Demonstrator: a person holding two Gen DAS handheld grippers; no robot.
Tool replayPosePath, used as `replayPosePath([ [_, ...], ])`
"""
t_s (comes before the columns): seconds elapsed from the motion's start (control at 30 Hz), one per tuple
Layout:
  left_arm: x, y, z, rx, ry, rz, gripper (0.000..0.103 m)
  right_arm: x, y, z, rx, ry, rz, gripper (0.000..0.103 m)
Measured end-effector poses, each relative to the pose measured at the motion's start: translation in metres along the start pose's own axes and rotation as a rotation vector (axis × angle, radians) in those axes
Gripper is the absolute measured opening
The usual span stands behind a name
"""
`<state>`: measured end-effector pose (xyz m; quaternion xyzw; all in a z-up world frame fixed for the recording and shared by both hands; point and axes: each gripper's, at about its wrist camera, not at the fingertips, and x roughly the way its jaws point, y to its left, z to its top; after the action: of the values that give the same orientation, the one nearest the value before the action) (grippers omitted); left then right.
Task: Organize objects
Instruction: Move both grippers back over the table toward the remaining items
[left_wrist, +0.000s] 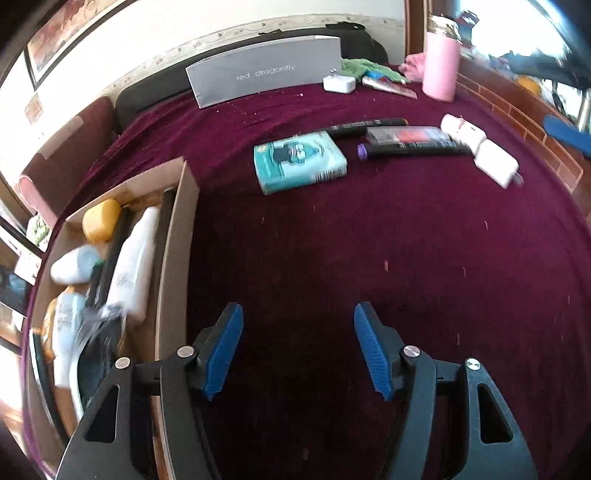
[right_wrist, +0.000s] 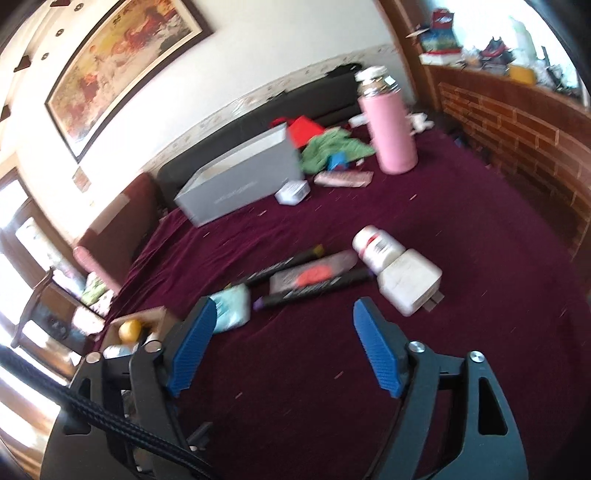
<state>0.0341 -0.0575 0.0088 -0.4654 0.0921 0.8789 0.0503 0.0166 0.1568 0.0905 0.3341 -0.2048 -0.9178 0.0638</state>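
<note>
— holding anything in your tongs at this moment?

— no. my left gripper (left_wrist: 298, 350) has its blue pads apart, a middle gap, and only the dark red cloth (left_wrist: 332, 258) is between them. my right gripper (right_wrist: 282, 345) stands wider, also with nothing inside.

— where is the cardboard box?

— just left of my left gripper, near side of the table (left_wrist: 177, 258). in it lie a white bottle (left_wrist: 135, 266), a yellow round thing (left_wrist: 100, 220), some other pale bottles and dark sticks.

— and the things not in the box?

— farther on the cloth, in the middle: a teal packet (left_wrist: 300, 161). right of it two black markers (left_wrist: 413, 149), one with purple cap, and a clear case with something orange (left_wrist: 408, 134) resting on them. at the right end a white pill bottle (right_wrist: 375, 247) touches a white charger (right_wrist: 410, 282).

— at the far side?

— a grey shoe box (left_wrist: 266, 75), a small white plug (left_wrist: 339, 83), a green cloth (right_wrist: 332, 147) and a pink flask (right_wrist: 391, 136) standing upright.
</note>
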Motion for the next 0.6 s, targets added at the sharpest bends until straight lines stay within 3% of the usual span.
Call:
replayPosePath([
  [0.07,0.009,0.003,0.006,-0.043,-0.01,0.029,0.081,0.006,-0.011,0.008,0.009,-0.008,-0.026,0.078],
  [0.13,0.014,0.005,0.007,-0.074,-0.035,0.04,0.094,0.013,-0.023,0.011,0.029,-0.008,-0.037,0.078],
  [0.33,0.012,0.001,0.003,-0.06,-0.057,0.067,0.102,0.018,-0.064,0.011,0.126,-0.014,-0.02,0.078],
  [0.47,0.014,0.005,0.003,-0.073,-0.05,0.053,0.102,0.011,-0.096,0.015,0.214,-0.041,-0.011,0.078],
  [0.6,0.014,0.006,0.005,-0.071,-0.049,0.053,0.102,0.018,-0.12,0.016,0.323,0.014,0.032,0.078],
])
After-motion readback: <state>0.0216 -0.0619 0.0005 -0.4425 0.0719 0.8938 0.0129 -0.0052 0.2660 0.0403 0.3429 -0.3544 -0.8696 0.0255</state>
